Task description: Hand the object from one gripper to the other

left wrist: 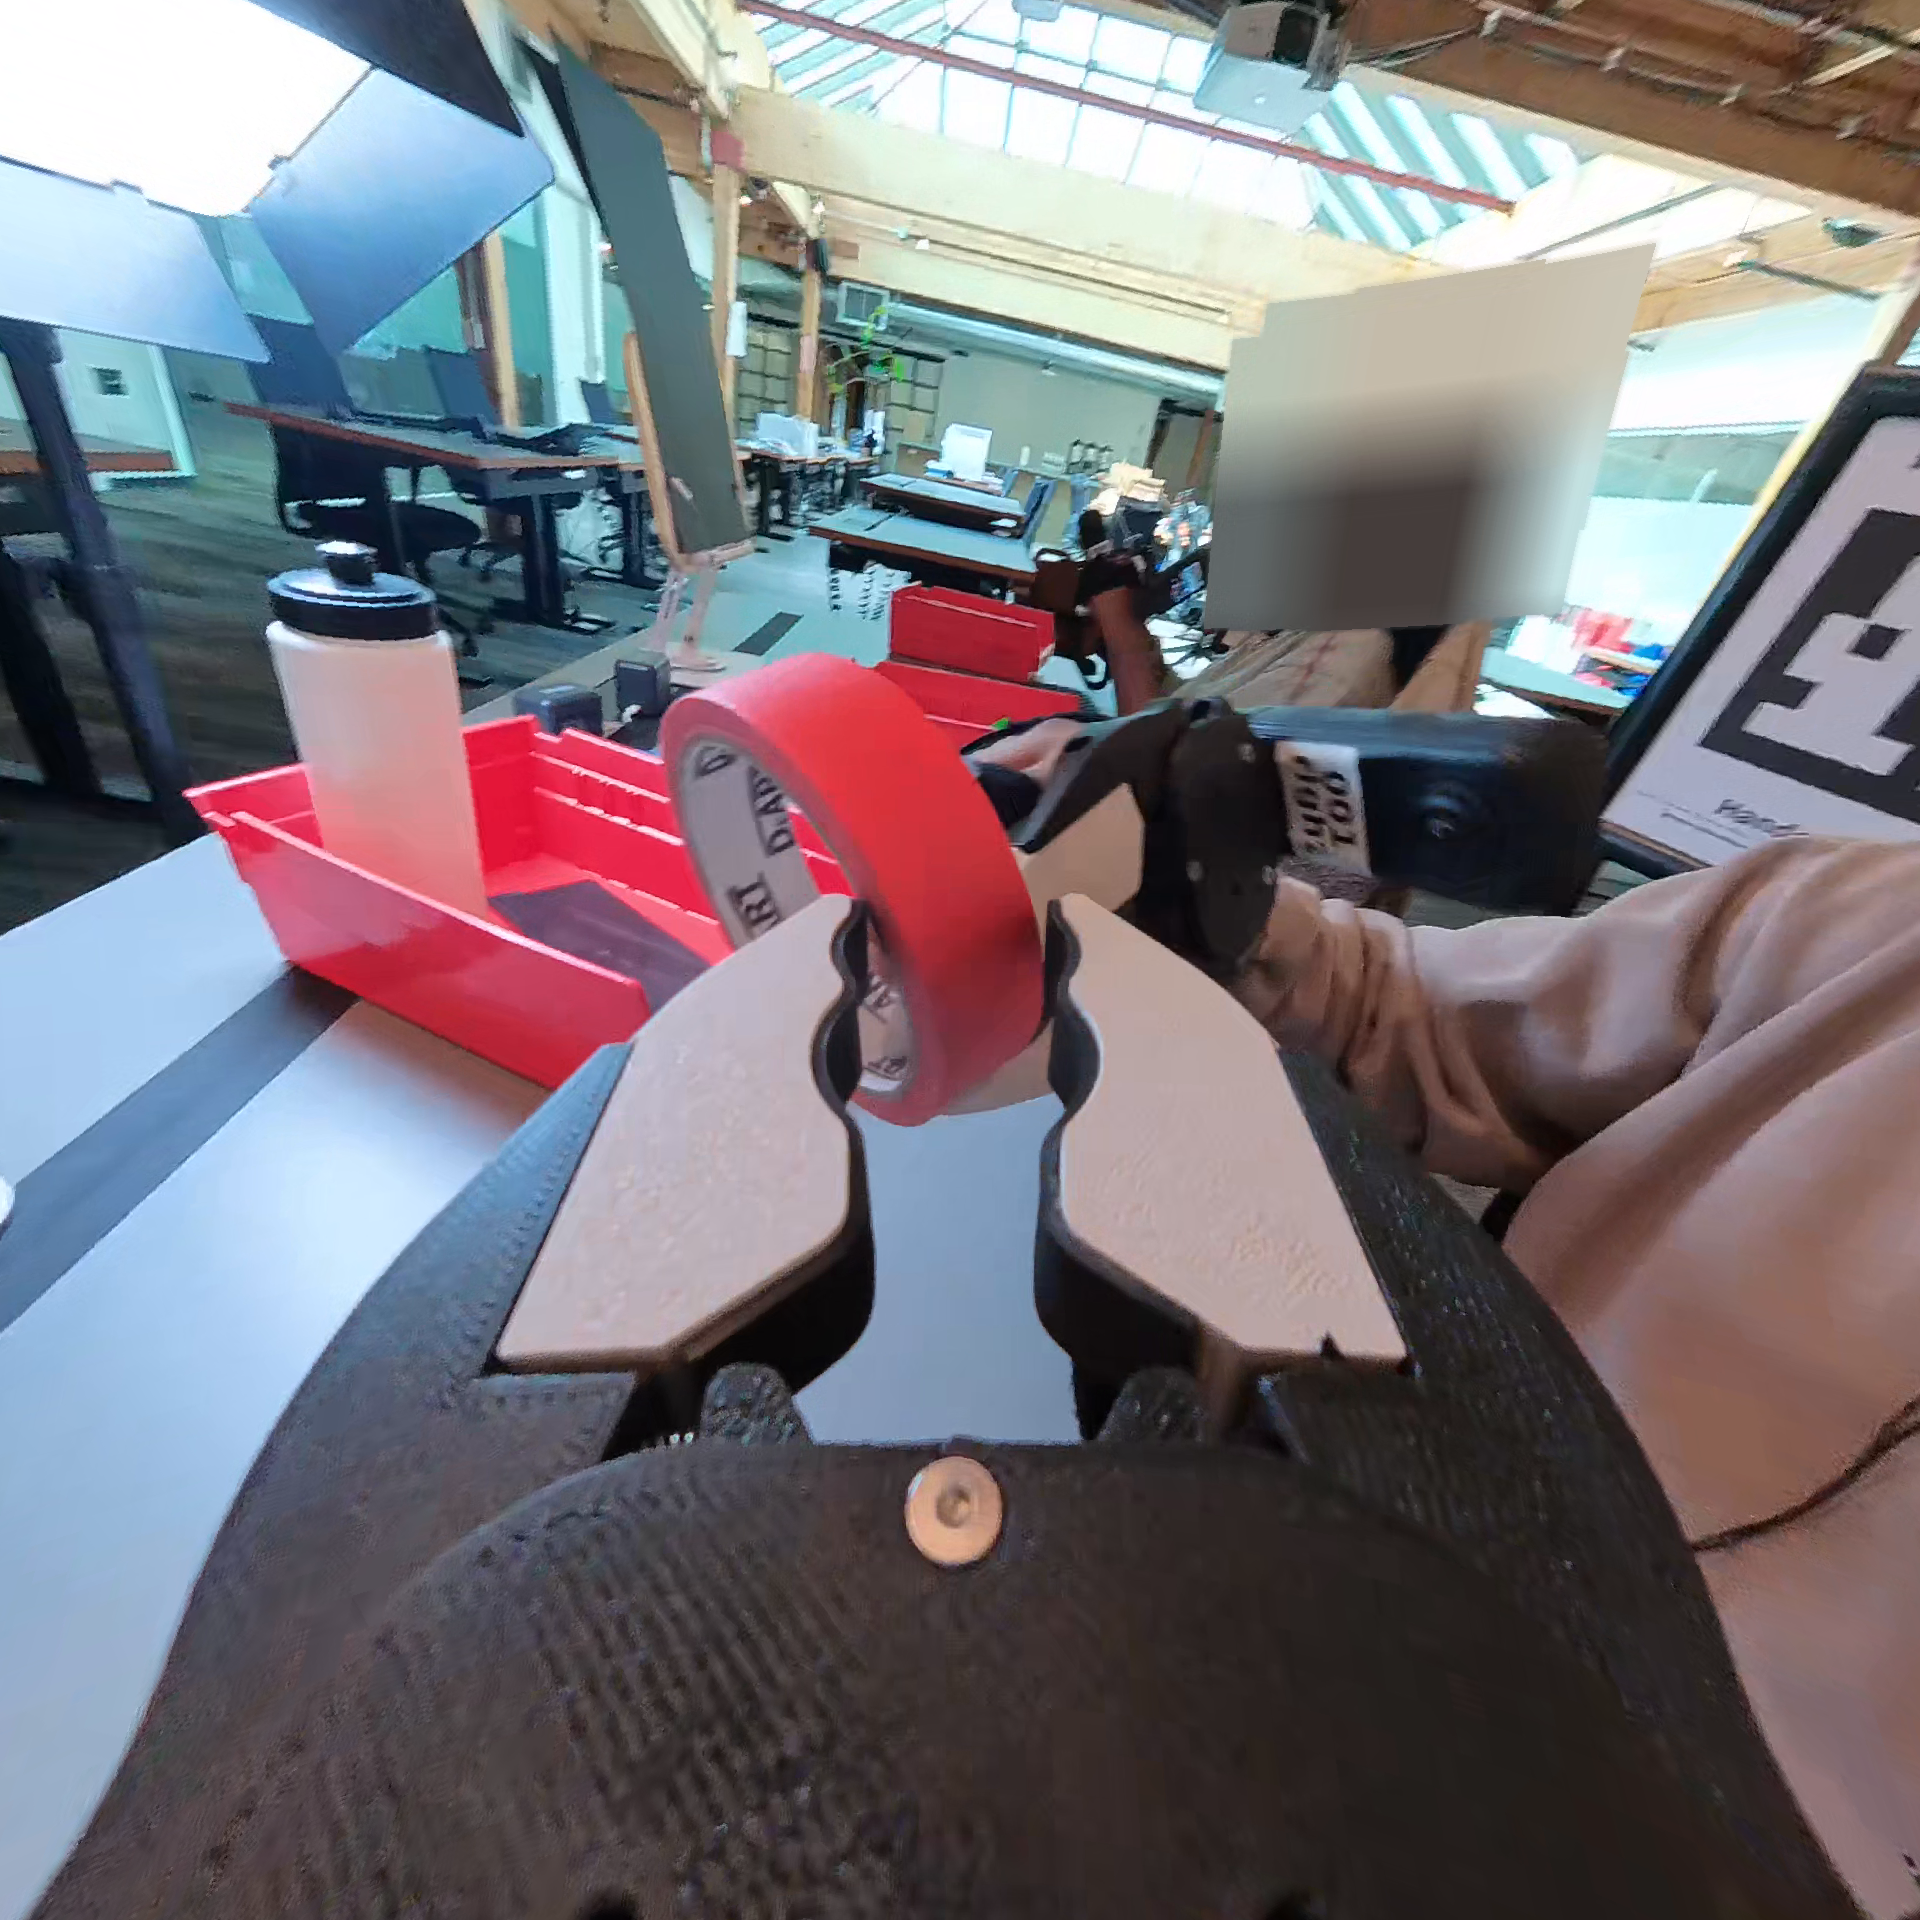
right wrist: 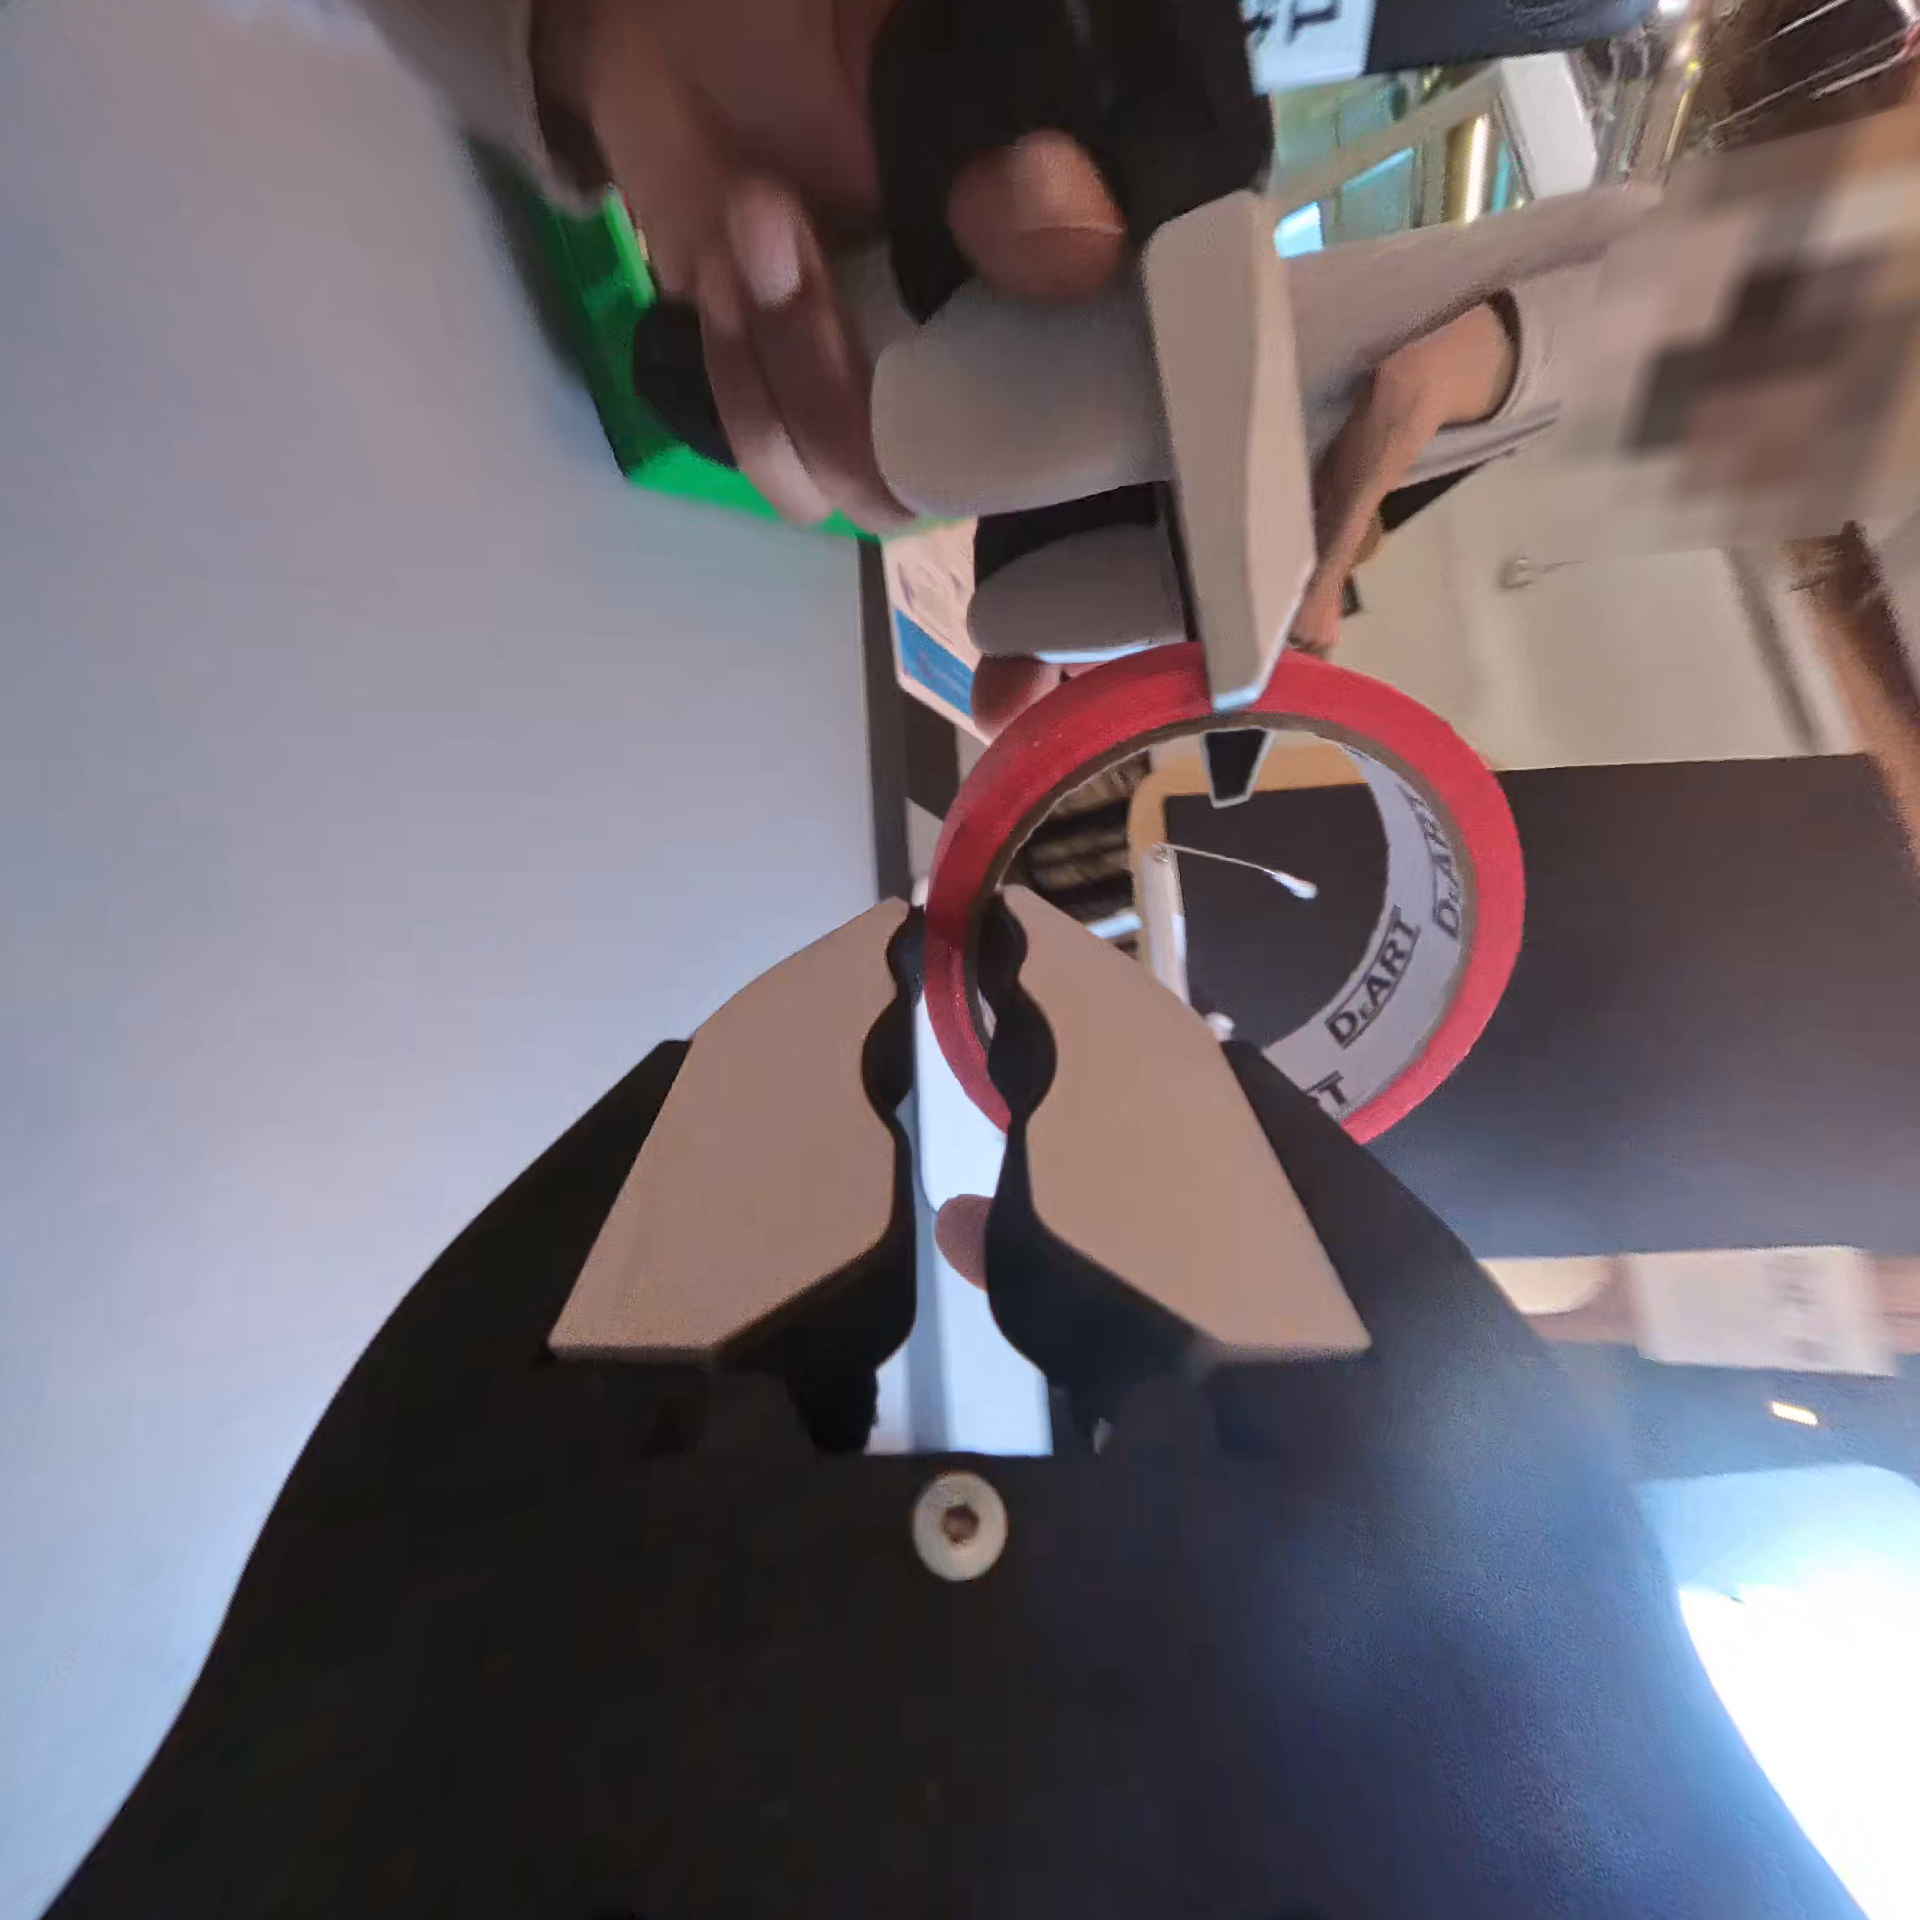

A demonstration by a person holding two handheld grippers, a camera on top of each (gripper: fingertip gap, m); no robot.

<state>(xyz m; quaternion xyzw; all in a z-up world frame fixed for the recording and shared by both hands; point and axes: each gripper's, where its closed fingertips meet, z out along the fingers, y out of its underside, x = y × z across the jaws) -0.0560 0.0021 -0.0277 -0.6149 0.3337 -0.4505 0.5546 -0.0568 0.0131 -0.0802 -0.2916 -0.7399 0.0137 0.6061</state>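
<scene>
both tongs, left (left wrist: 951, 971) and right (right wrist: 951, 961), clamp the red tape roll (left wrist: 883, 831).

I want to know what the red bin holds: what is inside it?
Inside the red bin stands a white bottle with a black cap, beside a dark flat patch. The tape roll and left gripper cover its near end.

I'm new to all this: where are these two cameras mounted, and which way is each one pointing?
Left wrist view: rides on the left gripper, looking along its jaws over the table into an office; the person's sleeve and the right gripper show.
Right wrist view: rides on the right gripper, rolled sideways, looking back toward the left gripper and a hand.
Both share: the red tape roll, gripped by both pairs of jaws.
</scene>
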